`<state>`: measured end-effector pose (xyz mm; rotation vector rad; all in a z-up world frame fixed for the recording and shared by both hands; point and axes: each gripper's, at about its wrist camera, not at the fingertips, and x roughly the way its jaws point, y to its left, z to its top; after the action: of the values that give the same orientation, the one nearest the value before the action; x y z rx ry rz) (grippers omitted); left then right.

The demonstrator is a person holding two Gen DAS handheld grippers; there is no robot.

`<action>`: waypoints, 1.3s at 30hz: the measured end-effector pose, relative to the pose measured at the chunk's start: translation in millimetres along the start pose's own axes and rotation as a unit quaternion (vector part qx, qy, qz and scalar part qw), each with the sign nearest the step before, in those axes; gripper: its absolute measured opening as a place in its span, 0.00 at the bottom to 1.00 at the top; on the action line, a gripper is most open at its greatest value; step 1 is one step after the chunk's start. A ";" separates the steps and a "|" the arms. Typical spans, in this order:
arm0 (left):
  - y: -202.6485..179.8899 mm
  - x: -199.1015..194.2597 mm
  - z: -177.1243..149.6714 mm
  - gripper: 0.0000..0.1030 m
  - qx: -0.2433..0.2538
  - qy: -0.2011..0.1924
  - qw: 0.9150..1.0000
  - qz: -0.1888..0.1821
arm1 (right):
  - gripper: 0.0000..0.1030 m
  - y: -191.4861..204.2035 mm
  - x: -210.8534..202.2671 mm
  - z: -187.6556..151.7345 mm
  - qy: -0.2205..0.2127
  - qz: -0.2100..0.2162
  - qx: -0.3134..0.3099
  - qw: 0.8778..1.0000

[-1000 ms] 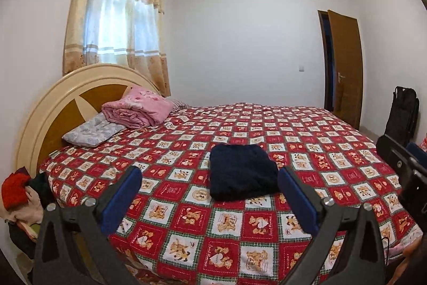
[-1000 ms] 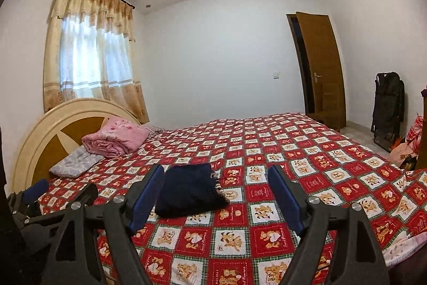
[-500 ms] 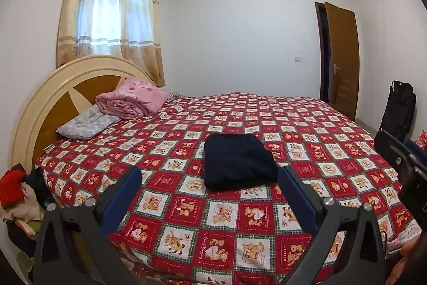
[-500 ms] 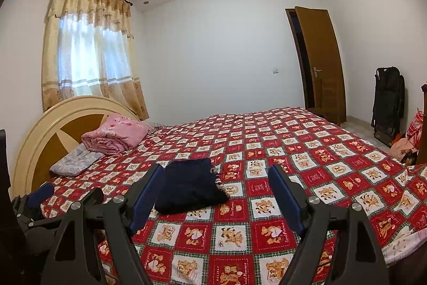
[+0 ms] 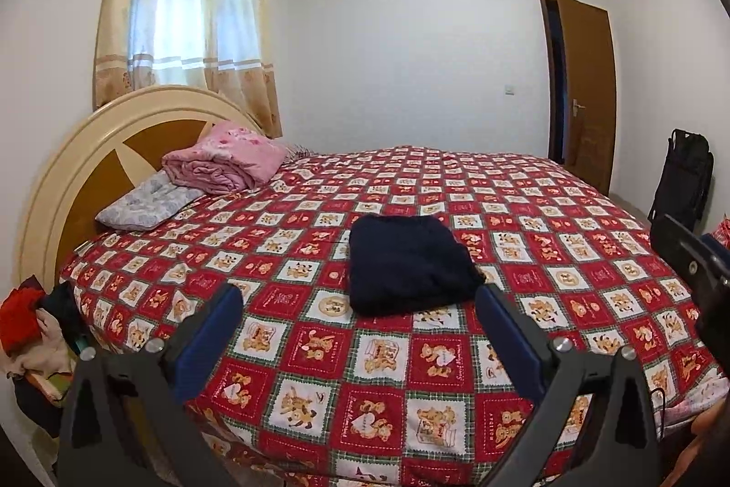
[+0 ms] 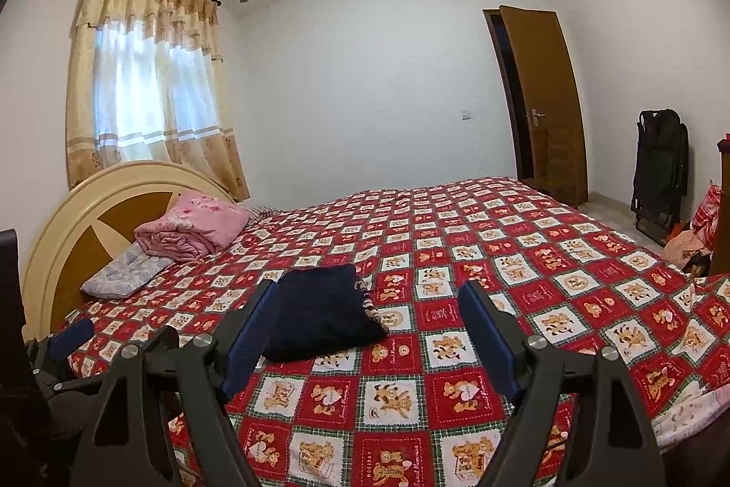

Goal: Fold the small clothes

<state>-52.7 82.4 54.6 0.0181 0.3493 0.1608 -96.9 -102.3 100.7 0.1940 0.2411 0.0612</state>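
One bed (image 5: 570, 240) fills most of both views, its cover a check of red and white squares printed with teddy bears. At its head stands a rounded cream and brown headboard (image 5: 91, 168), with a rolled pink blanket (image 5: 223, 163) and a pale grey pillow (image 5: 146, 209) lying on the bed just before it. Near the middle of the bed, toward the near edge, lies the garment (image 5: 406, 263): dark navy, folded into a compact, roughly square bundle with soft rounded edges, flat on the cover; in the right view a small striped bit peeks from its right side. Both grippers hover over the near edge of the bed, left gripper (image 5: 360, 323) and right gripper (image 6: 369, 323), jaws released, wide apart, gripping nothing.
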 end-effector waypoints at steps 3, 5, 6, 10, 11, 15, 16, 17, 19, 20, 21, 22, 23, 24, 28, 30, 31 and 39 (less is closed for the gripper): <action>1.2 2.8 -0.4 1.00 0.001 0.002 1.000 -0.001 | 0.79 -1.2 1.5 -0.8 0.003 0.001 0.001 1.000; 2.5 4.4 -0.9 1.00 0.002 0.004 1.000 0.000 | 0.79 -1.1 1.7 -0.6 0.003 0.000 0.001 1.000; 2.8 4.7 -1.1 1.00 0.003 0.004 1.000 0.000 | 0.79 -1.3 1.8 -0.5 0.003 0.001 0.001 1.000; 2.9 5.0 -1.9 1.00 0.001 0.006 1.000 -0.002 | 0.79 -1.9 2.4 -1.7 0.005 0.000 0.001 1.000; 3.4 5.9 -2.6 1.00 0.002 0.007 1.000 -0.004 | 0.79 -2.4 2.8 -2.0 0.005 0.000 0.001 1.000; 3.5 6.6 -3.9 1.00 0.004 0.008 1.000 -0.004 | 0.79 -5.1 4.7 -2.8 0.008 -0.002 0.005 1.000; 3.3 6.6 -3.7 1.00 0.004 0.008 1.000 -0.003 | 0.79 -5.6 5.1 -2.9 0.008 -0.002 0.006 1.000; 4.2 6.7 -3.9 1.00 0.003 0.009 1.000 -0.002 | 0.79 -6.0 5.6 -2.8 0.009 -0.002 0.007 1.000; 4.6 8.2 -4.7 1.00 0.003 0.011 1.000 -0.002 | 0.79 -5.0 5.7 -2.9 0.009 -0.003 0.006 1.000; 5.3 8.8 -4.8 1.00 0.002 0.012 1.000 -0.003 | 0.79 -5.3 5.7 -2.9 0.009 -0.003 0.005 1.000; 6.3 9.9 -5.1 1.00 0.000 0.014 1.000 -0.004 | 0.79 -5.1 5.9 -3.1 0.008 -0.003 0.005 1.000; 7.7 10.9 -5.4 1.00 -0.002 0.016 1.000 -0.005 | 0.79 -5.0 6.1 -3.5 0.008 -0.003 0.004 1.000; 8.9 10.9 -5.8 1.00 -0.003 0.016 1.000 -0.005 | 0.79 -5.6 6.4 -3.6 0.008 -0.003 0.004 1.000; 8.3 12.3 -5.2 1.00 -0.003 0.017 1.000 -0.006 | 0.79 -5.1 6.3 -3.6 0.009 -0.003 0.004 1.000; 9.7 13.4 -5.3 1.00 -0.003 0.019 1.000 -0.011 | 0.79 -5.1 6.3 -4.0 0.010 -0.003 0.005 1.000; 9.2 14.9 -4.2 1.00 -0.003 0.021 1.000 -0.016 | 0.79 -4.7 6.0 -4.7 0.010 -0.003 0.005 1.000; 9.8 15.0 -4.4 1.00 -0.004 0.021 1.000 -0.019 | 0.79 -4.7 6.0 -4.7 0.010 -0.003 0.005 1.000; 11.6 22.5 -4.1 1.00 -0.019 0.033 0.998 -0.051 | 0.79 -7.1 7.1 -8.5 0.011 -0.005 0.008 1.000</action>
<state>-35.0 97.5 43.7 -0.0434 0.4129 0.0671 -91.9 -107.2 89.6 0.2074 0.2651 0.0511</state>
